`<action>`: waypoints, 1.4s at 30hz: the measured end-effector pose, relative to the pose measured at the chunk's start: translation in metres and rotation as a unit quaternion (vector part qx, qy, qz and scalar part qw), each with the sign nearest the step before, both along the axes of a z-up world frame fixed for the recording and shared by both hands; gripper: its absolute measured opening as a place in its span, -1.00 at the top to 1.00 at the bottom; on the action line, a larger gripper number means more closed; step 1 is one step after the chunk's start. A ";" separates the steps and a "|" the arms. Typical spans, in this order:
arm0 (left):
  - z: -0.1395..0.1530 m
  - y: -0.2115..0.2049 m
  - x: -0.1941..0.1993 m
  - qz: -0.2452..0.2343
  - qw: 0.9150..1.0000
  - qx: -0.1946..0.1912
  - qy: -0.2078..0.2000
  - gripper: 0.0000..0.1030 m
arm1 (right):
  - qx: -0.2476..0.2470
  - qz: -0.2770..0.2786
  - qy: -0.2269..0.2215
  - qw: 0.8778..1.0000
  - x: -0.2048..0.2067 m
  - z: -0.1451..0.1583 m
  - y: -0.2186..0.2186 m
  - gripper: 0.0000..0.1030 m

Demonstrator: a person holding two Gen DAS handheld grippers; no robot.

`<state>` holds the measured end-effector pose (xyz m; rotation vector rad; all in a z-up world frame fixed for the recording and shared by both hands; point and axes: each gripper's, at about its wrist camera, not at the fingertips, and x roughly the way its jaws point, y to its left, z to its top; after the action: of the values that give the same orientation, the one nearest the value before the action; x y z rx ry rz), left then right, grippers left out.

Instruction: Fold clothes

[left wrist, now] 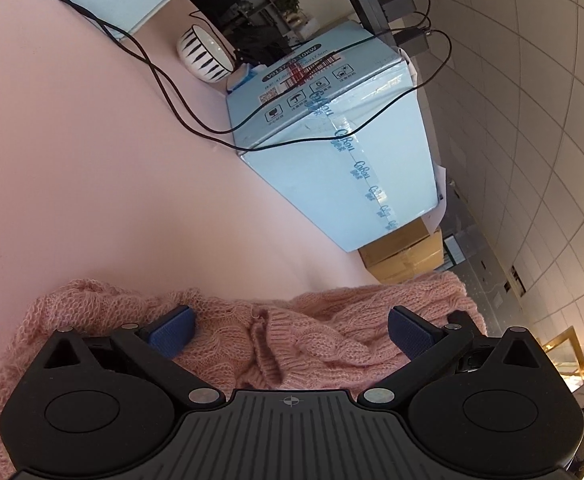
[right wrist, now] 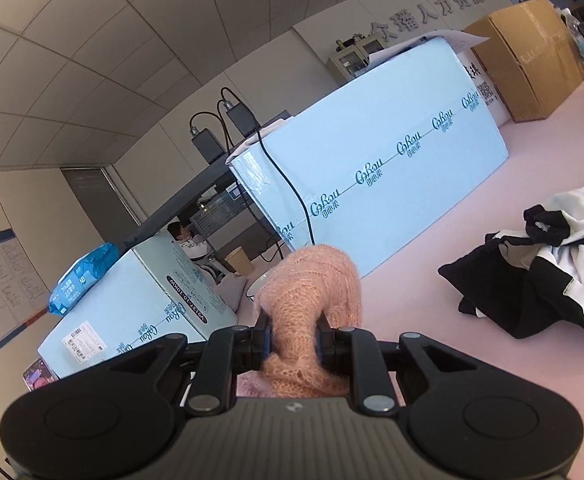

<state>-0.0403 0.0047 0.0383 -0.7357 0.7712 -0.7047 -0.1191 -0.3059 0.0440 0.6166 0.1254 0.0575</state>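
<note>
Both grippers are at the pink cable-knit sweater: the right gripper pinches a bunched fold of it between its blue pads, the knit bulging up above the fingers. Spread wide, the left gripper has the sweater's rumpled knit lying between and beneath its fingers, neither pad pressing on it, over the pink table. Behind stand pale blue cartons (taped, with black cables draped across), a black-and-white bowl, and a black-and-white garment heap.

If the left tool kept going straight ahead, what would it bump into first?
Probably the pink sweater bunched between its open fingers; beyond that, bare pink table. The blue box sits off to the right.
</note>
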 end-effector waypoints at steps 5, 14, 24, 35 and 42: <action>0.036 0.032 -0.034 0.035 0.994 0.096 -0.033 -1.00 | -0.022 0.015 -0.007 1.000 0.005 0.010 0.023 0.60; 0.031 0.107 -0.054 0.029 0.999 0.035 0.011 -1.00 | -0.065 0.055 0.004 0.996 0.026 0.021 0.071 0.60; 0.009 0.143 -0.046 0.064 0.996 0.032 0.048 -1.00 | -0.079 0.126 0.010 0.989 0.040 0.017 0.111 0.60; -0.023 0.158 -0.040 0.049 0.995 0.013 0.088 -1.00 | -0.121 0.264 0.056 0.955 0.035 -0.006 0.165 0.60; -0.025 0.163 -0.036 0.027 0.997 0.000 0.072 -1.00 | -0.154 0.361 0.116 0.913 0.028 -0.023 0.159 0.59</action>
<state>-0.0759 0.1675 0.0133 -0.8116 0.8785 -0.6078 -0.0916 -0.1471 0.0207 0.2310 0.5799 0.6719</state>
